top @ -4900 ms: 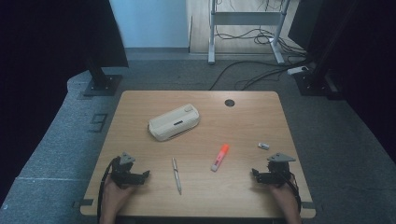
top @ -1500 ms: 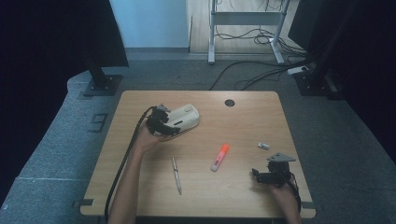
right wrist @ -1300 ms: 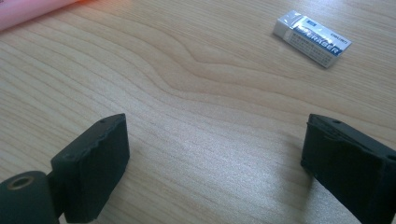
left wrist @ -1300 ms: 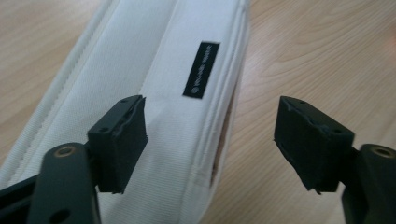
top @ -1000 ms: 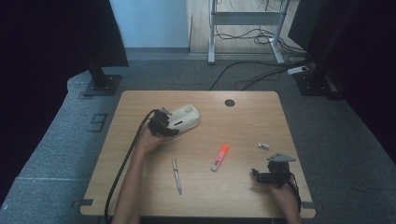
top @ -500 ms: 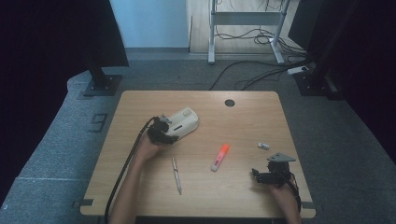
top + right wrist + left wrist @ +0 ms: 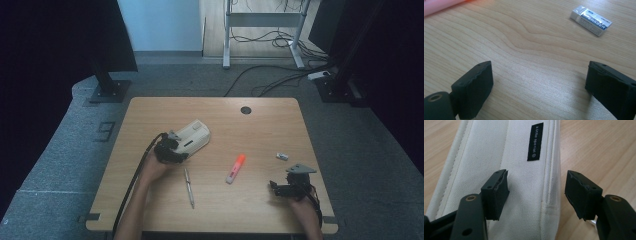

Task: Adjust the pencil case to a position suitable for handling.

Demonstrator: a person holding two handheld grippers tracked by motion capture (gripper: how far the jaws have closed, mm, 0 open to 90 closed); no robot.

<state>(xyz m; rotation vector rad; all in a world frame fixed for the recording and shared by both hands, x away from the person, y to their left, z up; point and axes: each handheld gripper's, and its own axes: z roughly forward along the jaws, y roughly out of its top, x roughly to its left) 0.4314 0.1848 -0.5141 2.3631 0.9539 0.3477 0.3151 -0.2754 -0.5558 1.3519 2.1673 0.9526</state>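
Two risks stand out as the left hand-held gripper (image 7: 176, 149) works at the white canvas zip pouch with a small black label (image 7: 192, 139). Its jaws have just been closing, yet in the left gripper view they are not yet pressing: one black pad (image 7: 497, 192) sits over the flat canvas top, the other hangs off the pouch's edge above bare wood, with the stitched side seam between them. If they close from here, they would likely catch only a thin fold of cloth along that seam, and the soft pouch (image 7: 506, 170) could slip out or sag and swing once lifted. A slanted pinch could also push the pouch sideways across the wooden desk (image 7: 260, 125) rather than hold it. The pouch lies left of the desk's middle, its near end directly under and between the jaws, its length running away from the left hand-held gripper toward the far side. The right hand-held gripper (image 7: 287, 189) rests near the desk's front right corner, jaws spread wide over bare wood and holding nothing, with a small white eraser in a blue-printed sleeve (image 7: 591, 20) beyond it and well apart from the pouch.
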